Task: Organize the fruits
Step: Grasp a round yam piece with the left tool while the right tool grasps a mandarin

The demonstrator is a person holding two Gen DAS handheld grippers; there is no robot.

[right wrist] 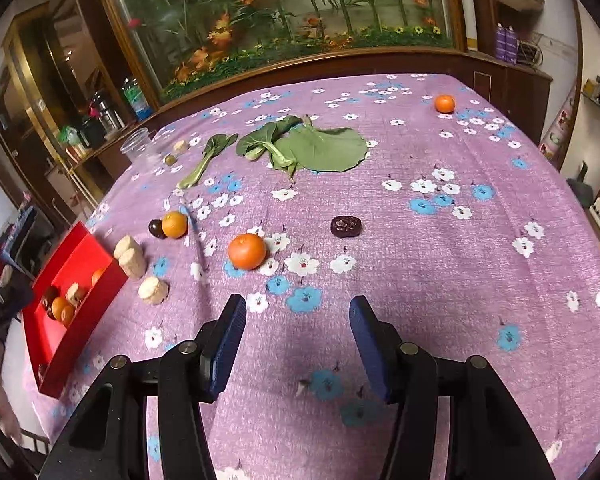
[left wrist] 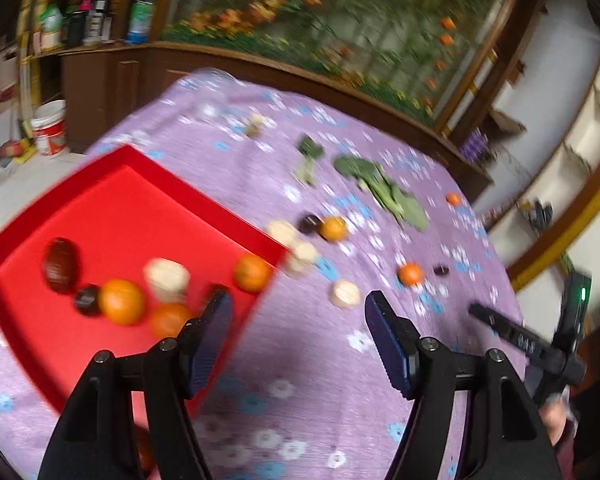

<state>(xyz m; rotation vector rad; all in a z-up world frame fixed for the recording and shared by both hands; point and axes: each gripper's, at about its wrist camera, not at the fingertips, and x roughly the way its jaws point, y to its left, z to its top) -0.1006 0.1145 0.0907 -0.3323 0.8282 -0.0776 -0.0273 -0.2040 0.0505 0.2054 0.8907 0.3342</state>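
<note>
A red tray [left wrist: 204, 204] lies at the table's left edge and holds oranges [left wrist: 121, 301], dark dates [left wrist: 61, 265] and a pale corn piece [left wrist: 167, 279]; it also shows in the right wrist view [right wrist: 84, 320]. My left gripper [left wrist: 298, 308] is open and empty above the tray's right rim. My right gripper [right wrist: 297, 322] is open and empty over the cloth, just short of an orange [right wrist: 247, 251] and a dark date [right wrist: 345, 226]. Another orange [right wrist: 175, 224] sits beside a dark fruit [right wrist: 156, 228]. A far orange [right wrist: 444, 103] lies at the back right.
Pale corn pieces [right wrist: 153, 289] lie beside the tray on the purple flowered cloth [right wrist: 440, 280]. Green leaves [right wrist: 320, 148] and a clear plastic cup [right wrist: 138, 144] are at the back. A large aquarium [right wrist: 280, 12] stands behind the table. The other gripper [left wrist: 540, 344] shows at the right.
</note>
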